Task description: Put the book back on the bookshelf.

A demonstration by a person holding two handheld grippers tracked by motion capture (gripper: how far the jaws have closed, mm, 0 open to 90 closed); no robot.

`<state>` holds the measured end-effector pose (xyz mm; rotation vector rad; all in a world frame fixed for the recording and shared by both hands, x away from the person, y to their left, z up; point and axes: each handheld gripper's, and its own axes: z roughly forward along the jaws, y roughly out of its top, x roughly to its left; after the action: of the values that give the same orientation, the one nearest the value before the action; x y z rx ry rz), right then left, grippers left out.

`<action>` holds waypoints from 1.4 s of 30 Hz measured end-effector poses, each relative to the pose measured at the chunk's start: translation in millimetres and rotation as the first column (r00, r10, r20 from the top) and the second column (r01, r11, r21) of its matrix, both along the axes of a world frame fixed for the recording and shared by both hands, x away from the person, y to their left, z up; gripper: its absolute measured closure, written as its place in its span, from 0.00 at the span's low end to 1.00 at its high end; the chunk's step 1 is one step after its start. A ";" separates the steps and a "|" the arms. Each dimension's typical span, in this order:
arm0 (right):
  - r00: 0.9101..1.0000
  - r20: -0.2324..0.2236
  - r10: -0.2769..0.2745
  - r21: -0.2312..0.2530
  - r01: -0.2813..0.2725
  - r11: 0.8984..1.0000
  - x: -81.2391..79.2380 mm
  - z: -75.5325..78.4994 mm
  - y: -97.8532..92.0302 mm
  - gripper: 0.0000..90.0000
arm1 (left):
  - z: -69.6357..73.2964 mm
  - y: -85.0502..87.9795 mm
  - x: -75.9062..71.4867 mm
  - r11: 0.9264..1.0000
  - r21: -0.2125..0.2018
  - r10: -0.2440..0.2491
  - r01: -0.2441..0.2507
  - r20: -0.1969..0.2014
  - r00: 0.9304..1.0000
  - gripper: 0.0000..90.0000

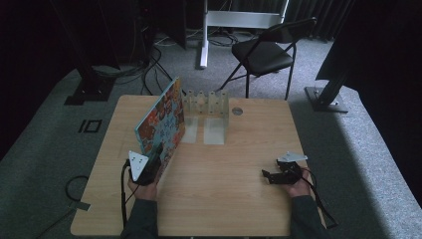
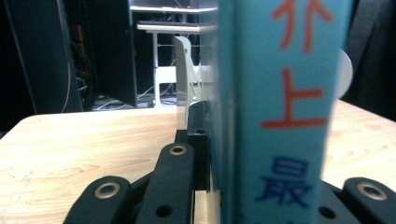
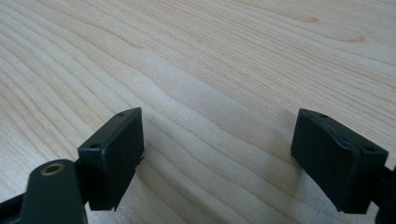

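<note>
Carrying step, by the look of it: book (image 1: 163, 119) held upright on edge over the left half of the counter (image 1: 224, 199), tilted, with its far corner near the clear slotted rack (image 1: 206, 103) at the back edge. Left gripper (image 1: 149, 167) clenched on the book's near end, fingers (image 2: 175, 175) pressing against the cover close beside the spine. Right gripper (image 1: 272, 175) resting on the counter well apart to the right, fingers (image 3: 116, 149) spread wide with bare wood between them, grasping nothing.

Next move, most likely: swinging the book round to line up with a gap in the rack, then easing it forward into a slot while keeping it upright; possibly steadying the free end with the idle right gripper. Risk of the thin edge catching a divider.

Writing on the pale blue spine (image 2: 280, 116): red characters, one reading as "上", then a blue one resembling "最"; topmost character cut off. Cover bright and multicoloured, too small to read.
</note>
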<state>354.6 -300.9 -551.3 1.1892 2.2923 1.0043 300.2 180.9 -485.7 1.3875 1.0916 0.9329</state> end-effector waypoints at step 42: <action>1.000 -0.001 0.003 0.002 -0.003 1.000 0.1 0.0 0.1 0.18 | -4.9 -35.4 31.1 0.985 0.062 0.160 -0.162 0.037 0.986 0.89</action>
<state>354.6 -300.8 -551.3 1.1879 2.2945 1.0070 331.3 145.4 -490.6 1.3465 1.1717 1.1124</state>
